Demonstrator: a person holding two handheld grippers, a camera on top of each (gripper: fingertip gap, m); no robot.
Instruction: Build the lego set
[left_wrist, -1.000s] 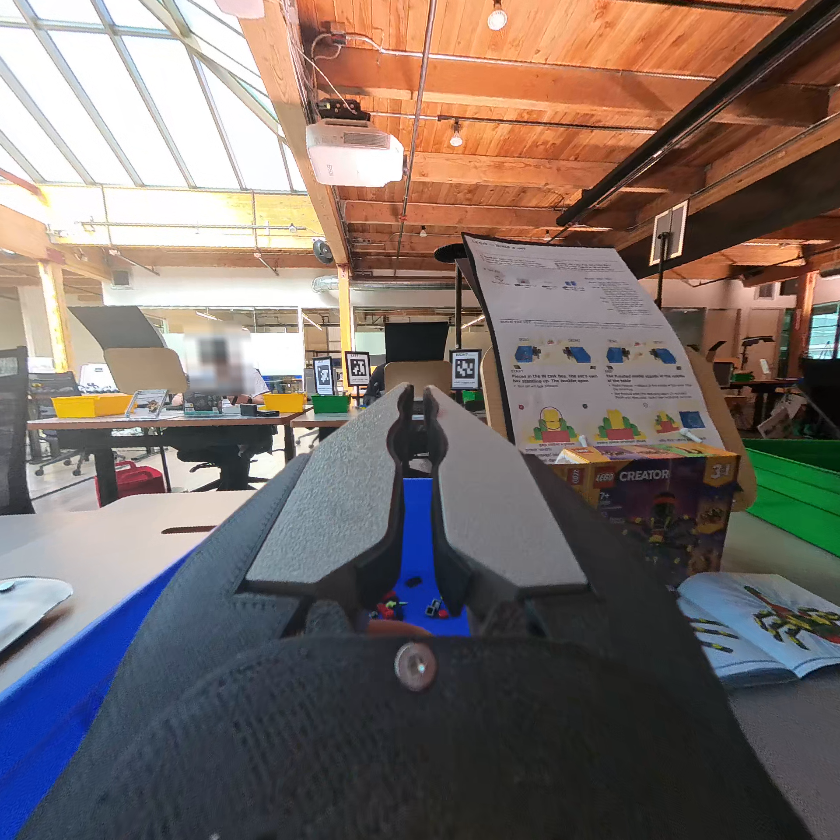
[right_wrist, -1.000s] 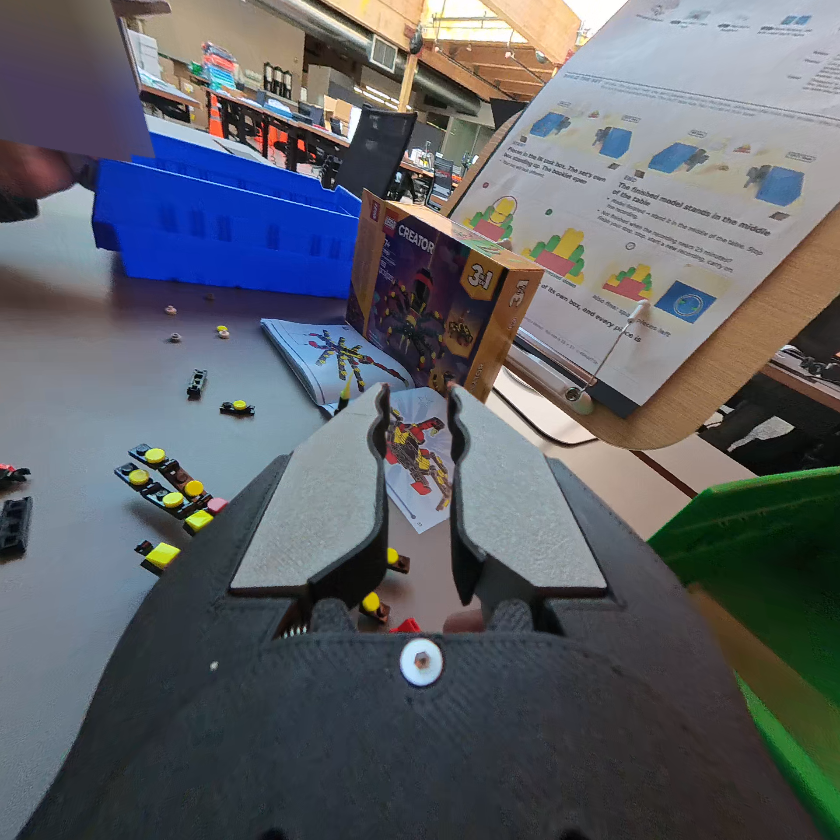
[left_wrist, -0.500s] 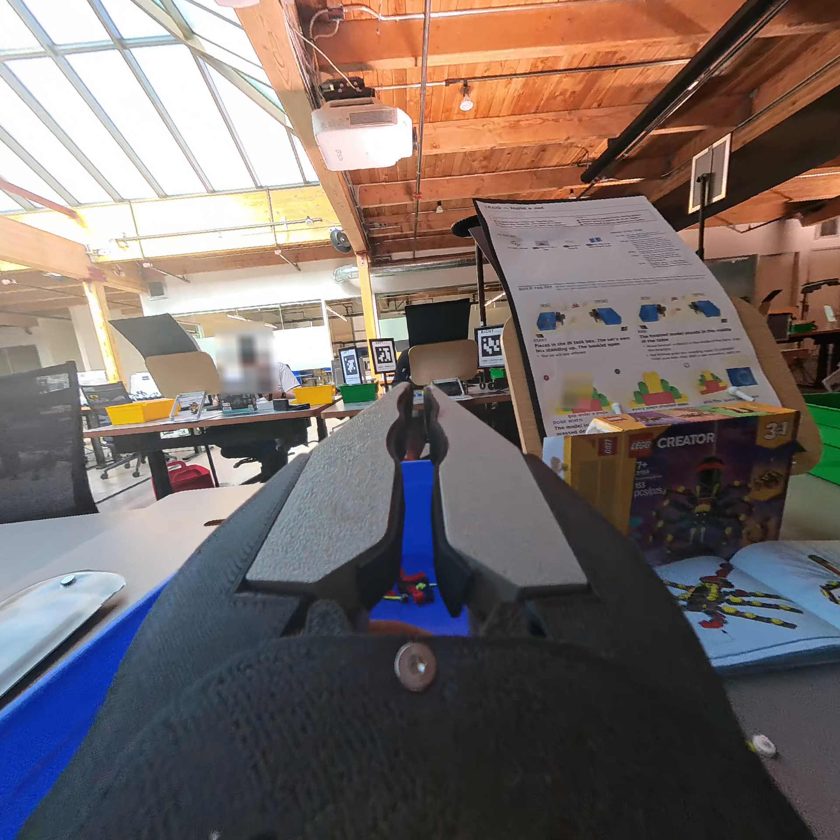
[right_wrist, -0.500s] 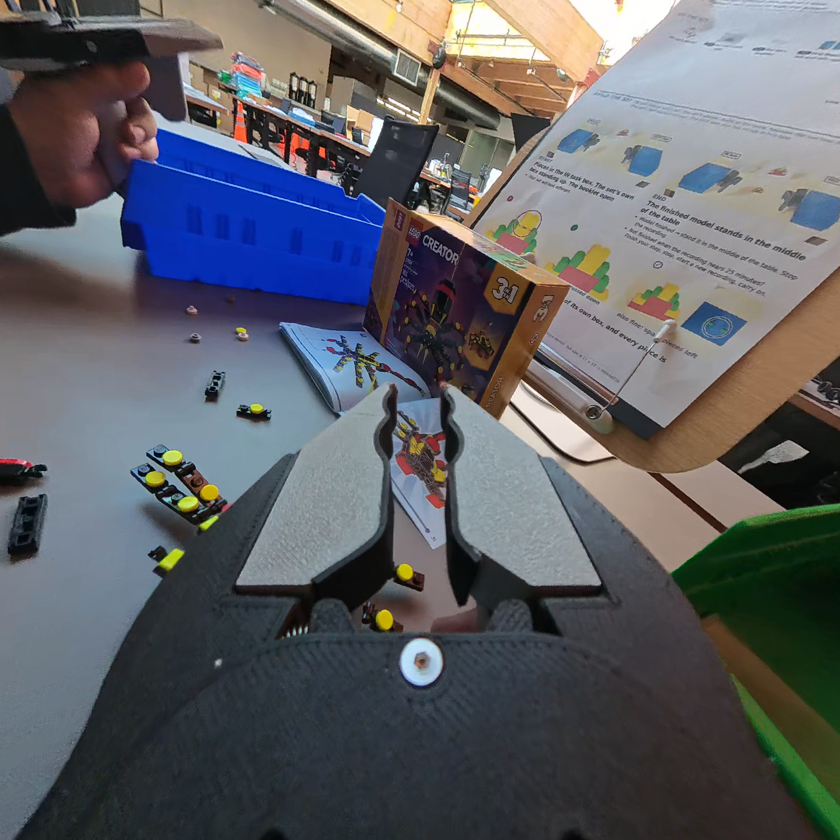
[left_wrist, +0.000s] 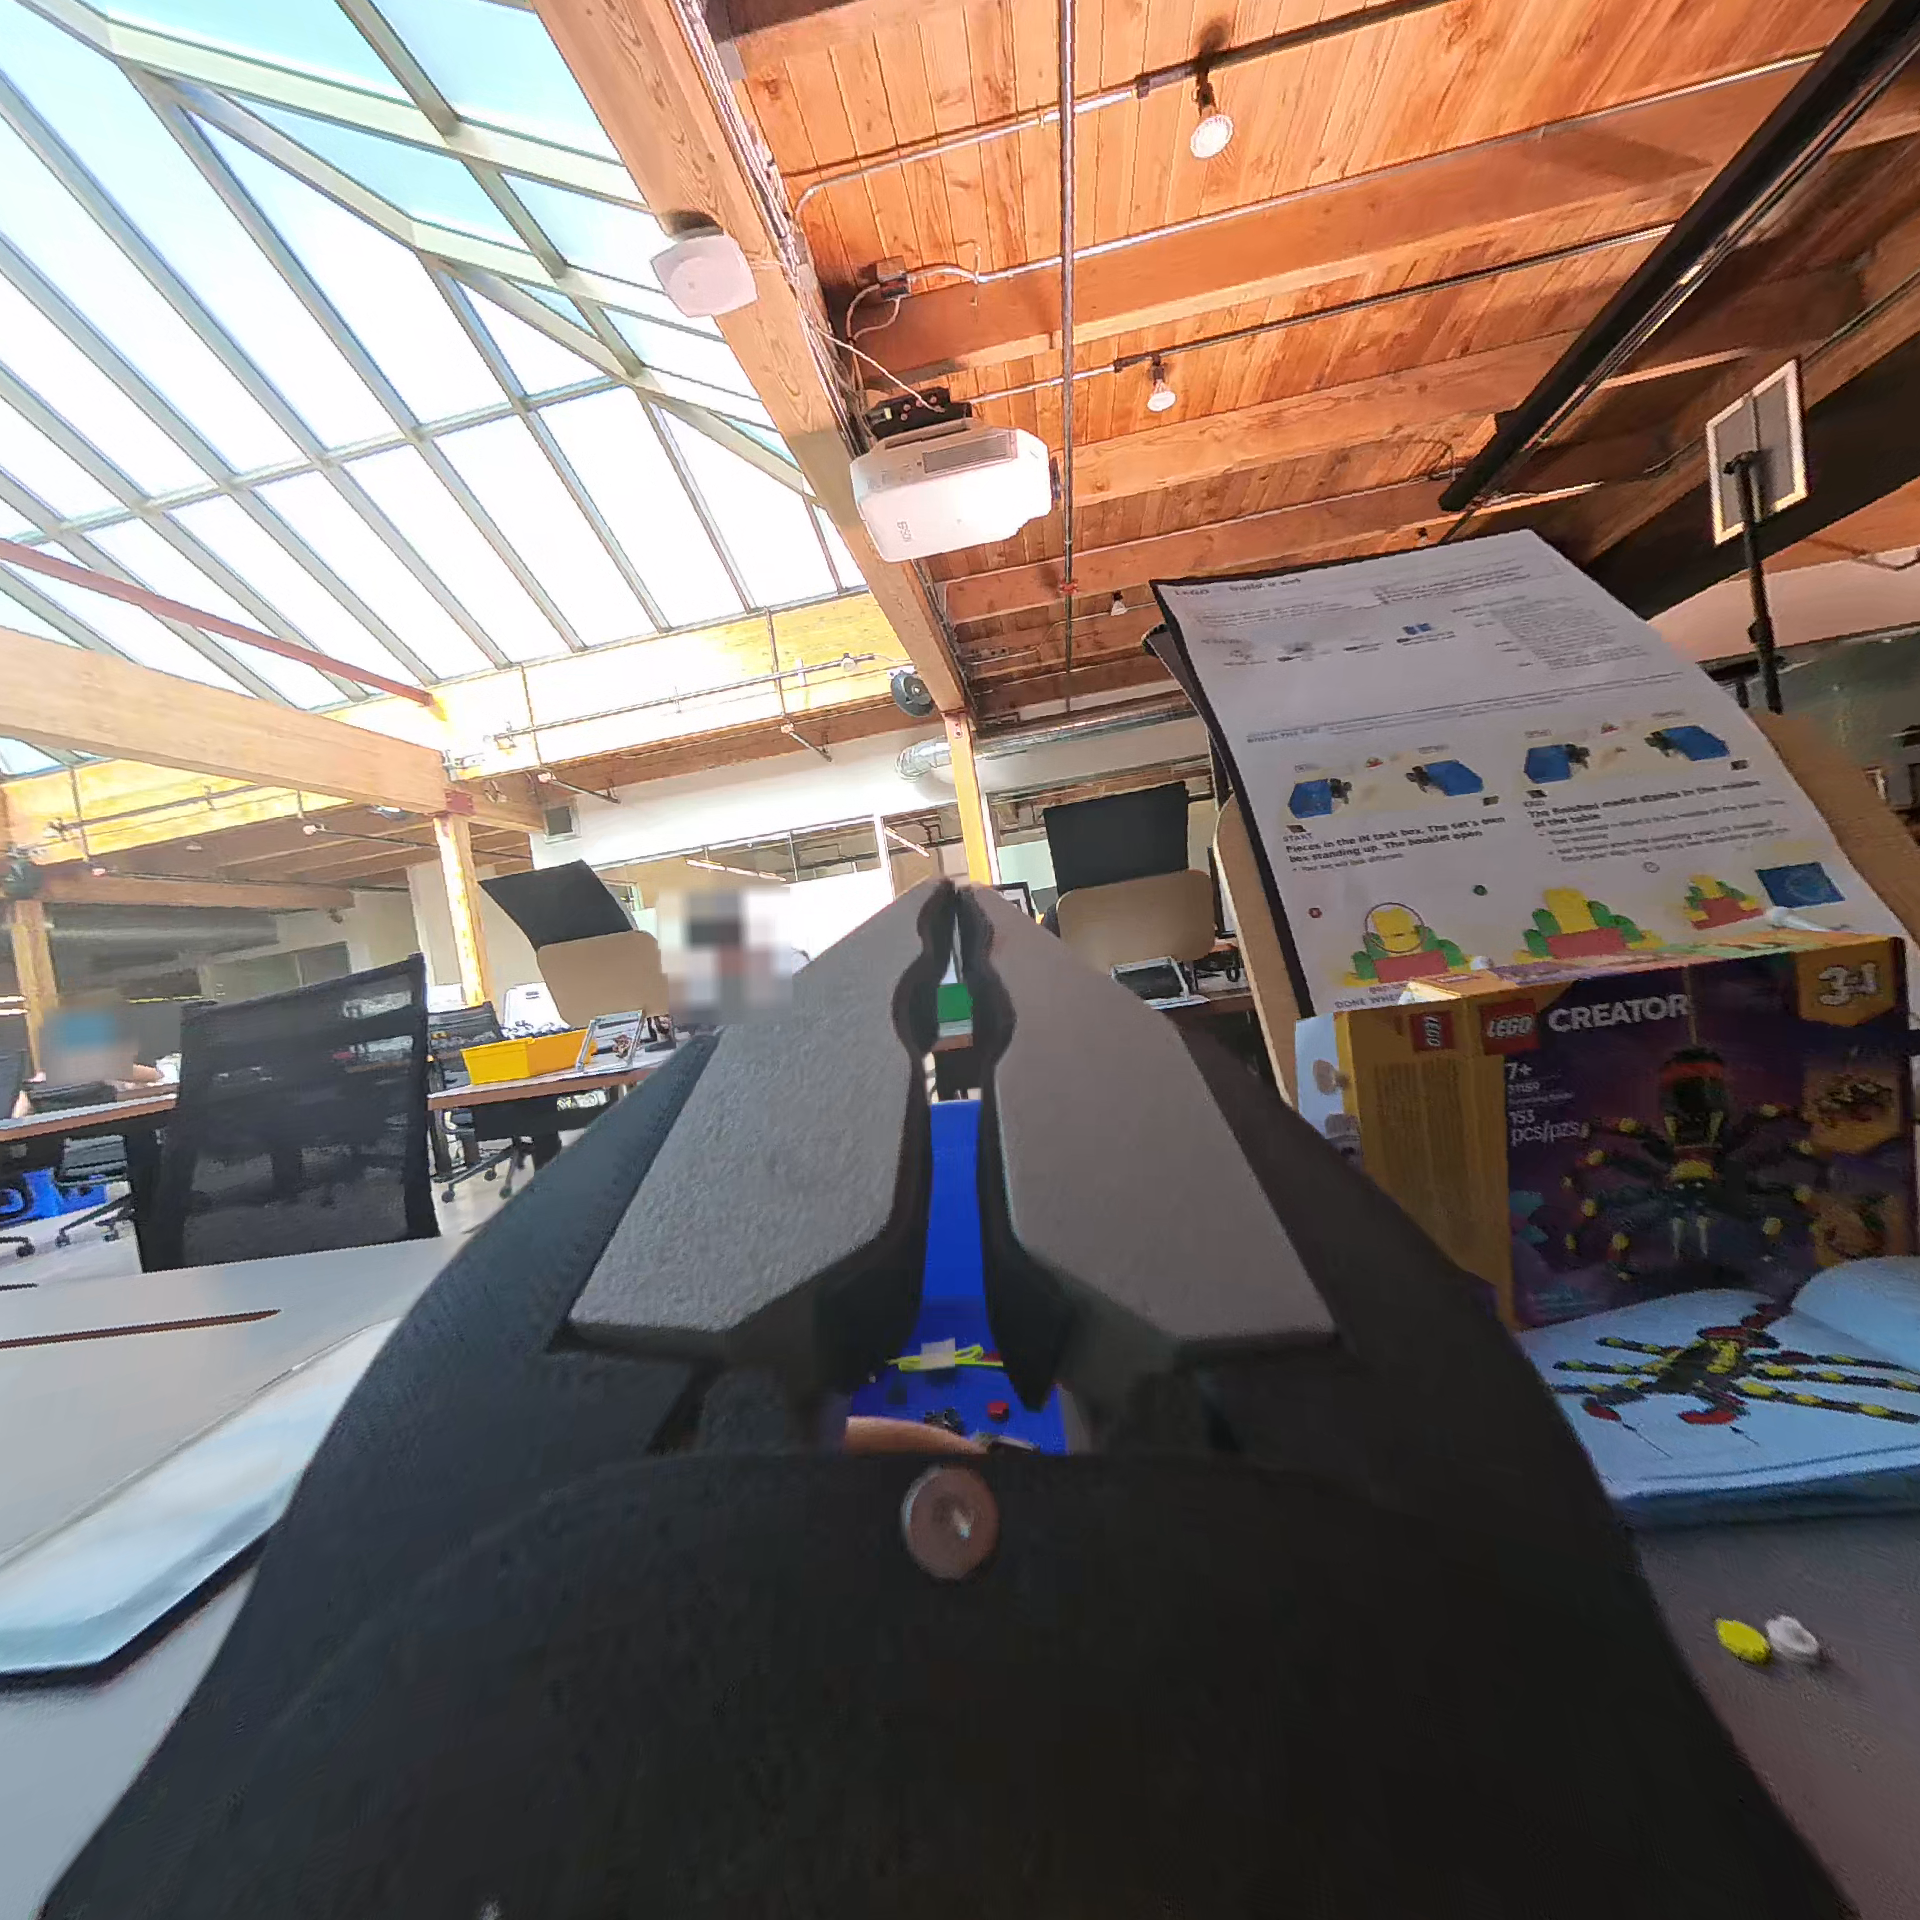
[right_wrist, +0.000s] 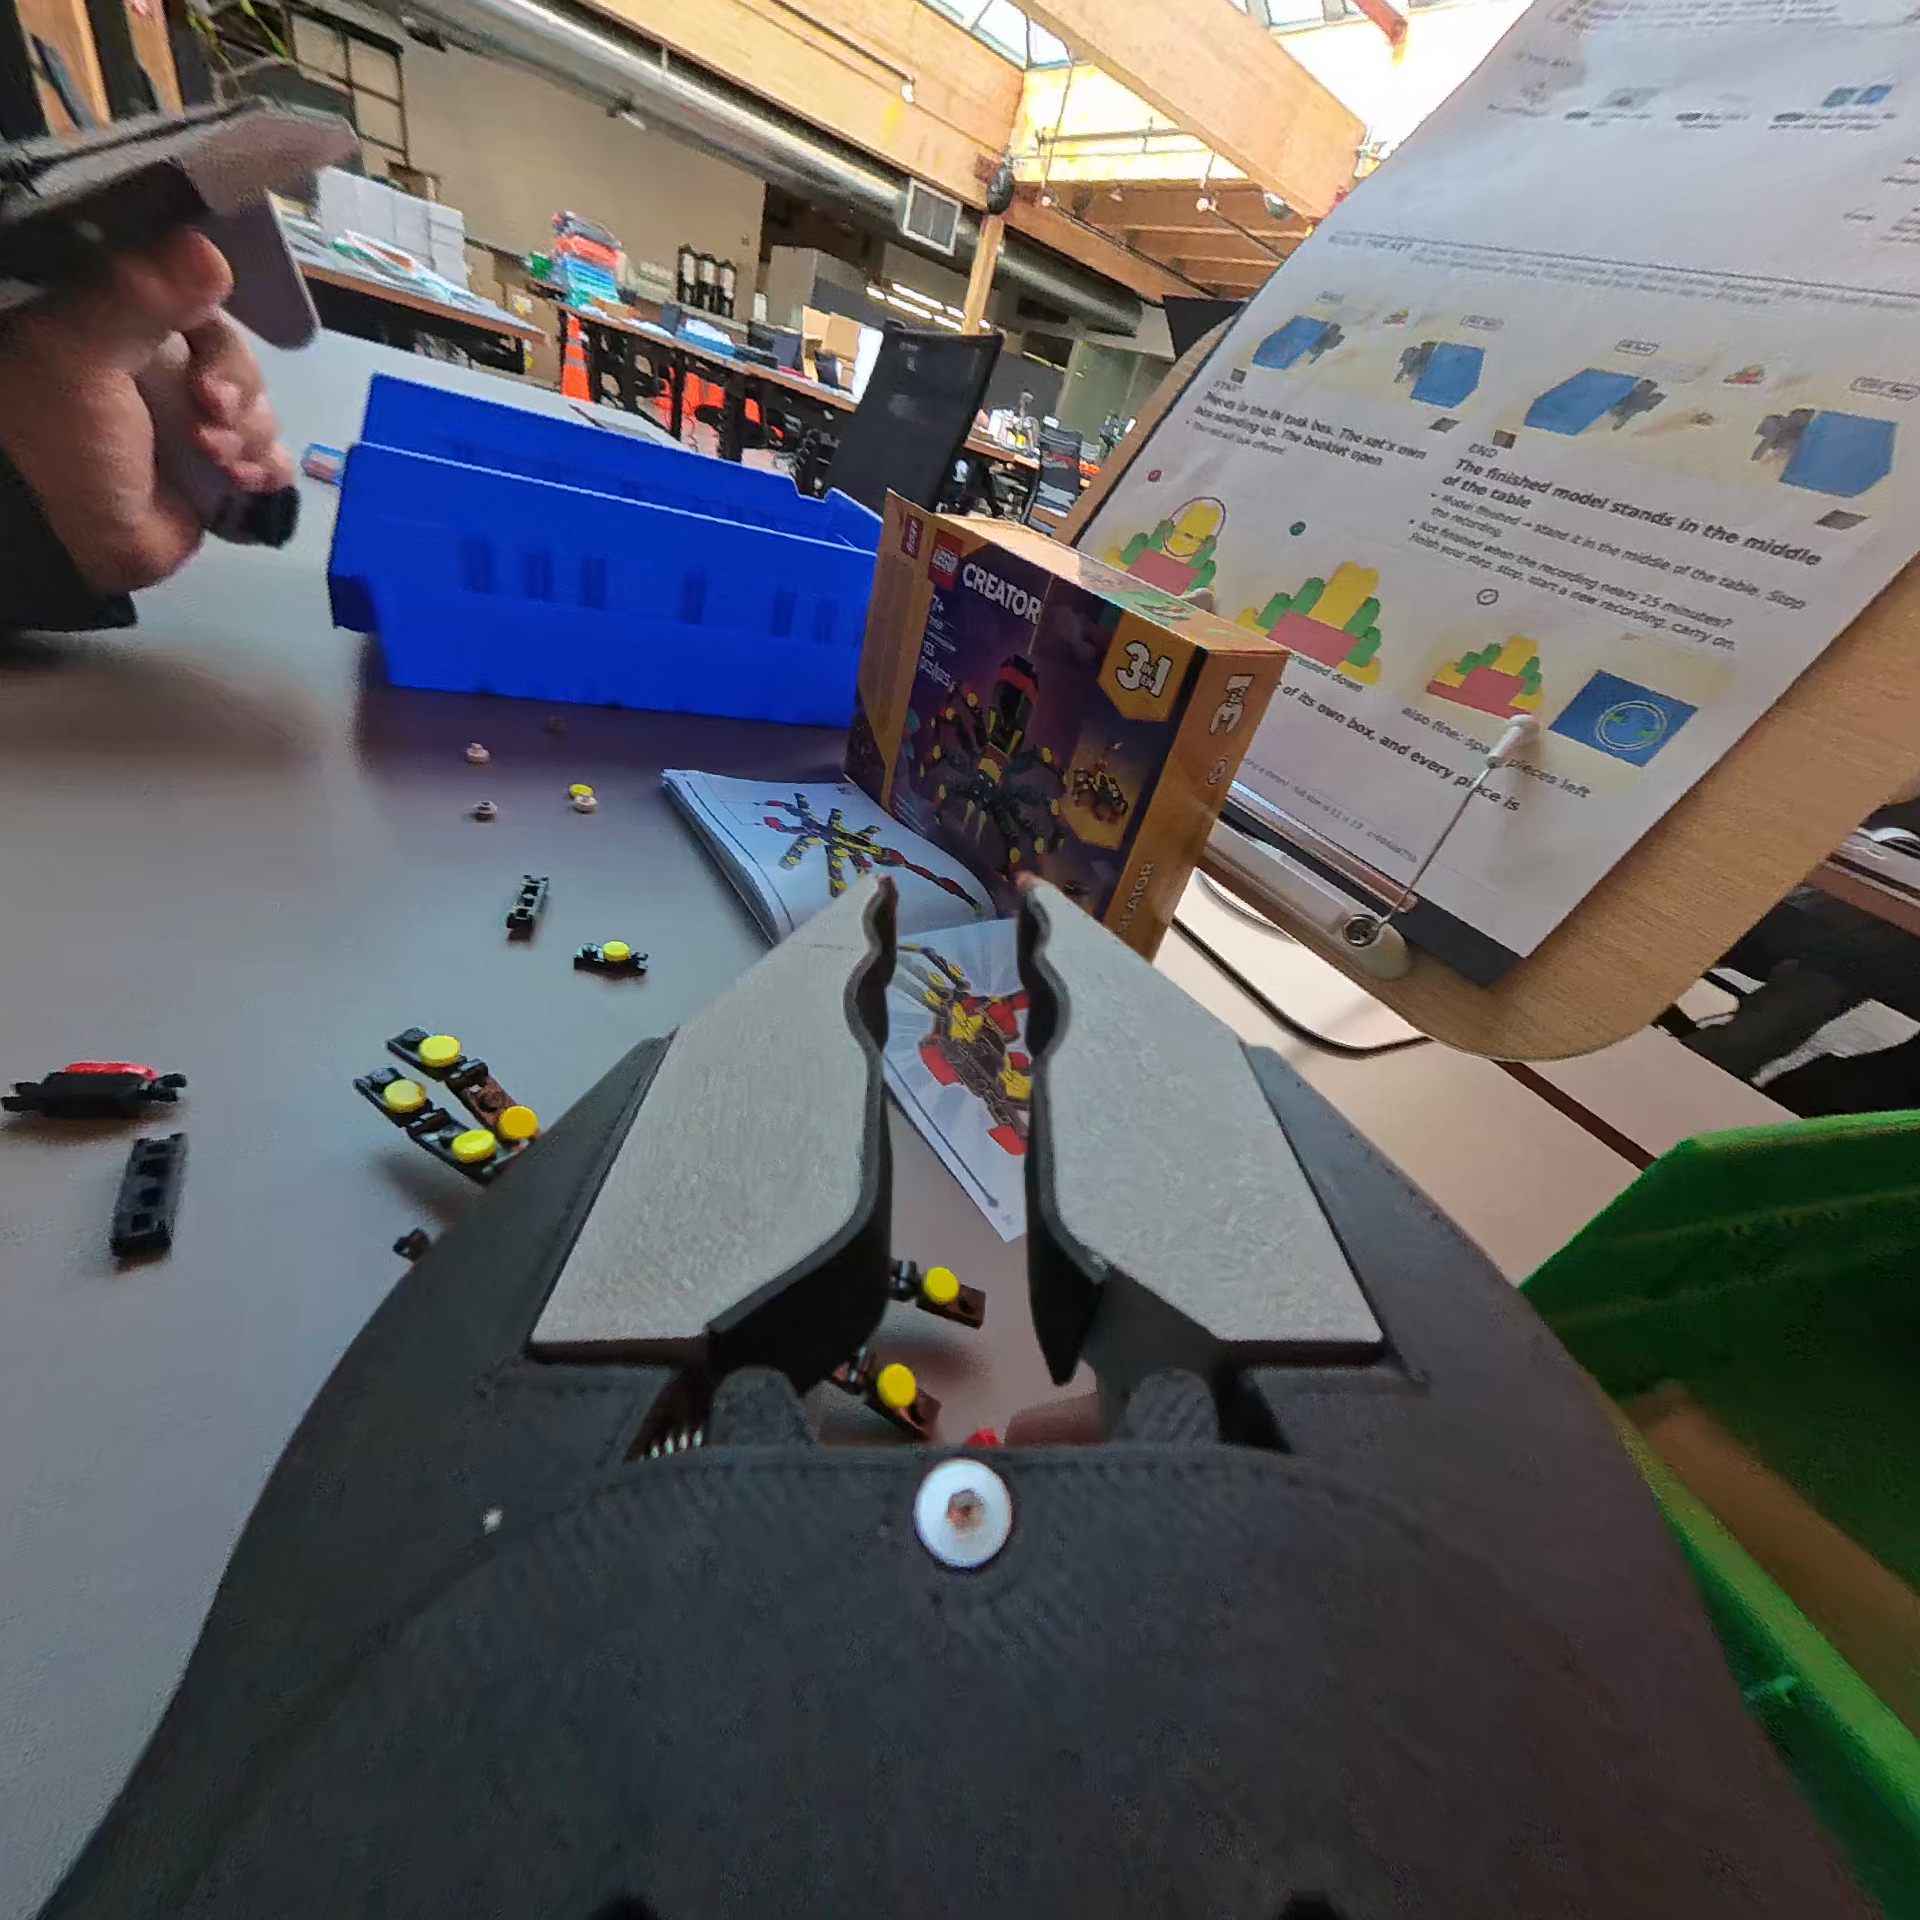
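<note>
Left wrist view: left gripper (left_wrist: 954, 914) was raised and tilted up, fingertips meeting at the tip with nothing between them. Through the slit behind the tips, a strip of the blue bin (left_wrist: 954, 1195) showed directly ahead and below, with a few small pieces on its floor, too small to identify. Right of the fingers stood the lego box (left_wrist: 1621, 1122), upright, with the open instruction booklet (left_wrist: 1714, 1382) lying in front of it and the printed instruction sheet (left_wrist: 1507, 769) on its board behind. Two loose round studs (left_wrist: 1766, 1640), one yellow and one white, lay on the table at lower right.

Right wrist view only: left of the right gripper (right_wrist: 954, 914), the person's hand (right_wrist: 135, 436) gripped the left gripper's handle above the table; the tool itself was blurred and cut off by the frame edge. Black lego pieces (right_wrist: 145, 1195) lay on the dark tabletop at far left, and nearer the fingers a partly built black strip with yellow studs (right_wrist: 447, 1107). The right gripper's jaws stood narrowly apart, empty; the booklet page showed through the gap. More small yellow-studded pieces (right_wrist: 940, 1288) sat under the fingers, mostly hidden by them. Right of the fingers, a green bin (right_wrist: 1745, 1299) was cut off at the frame edge.
</note>
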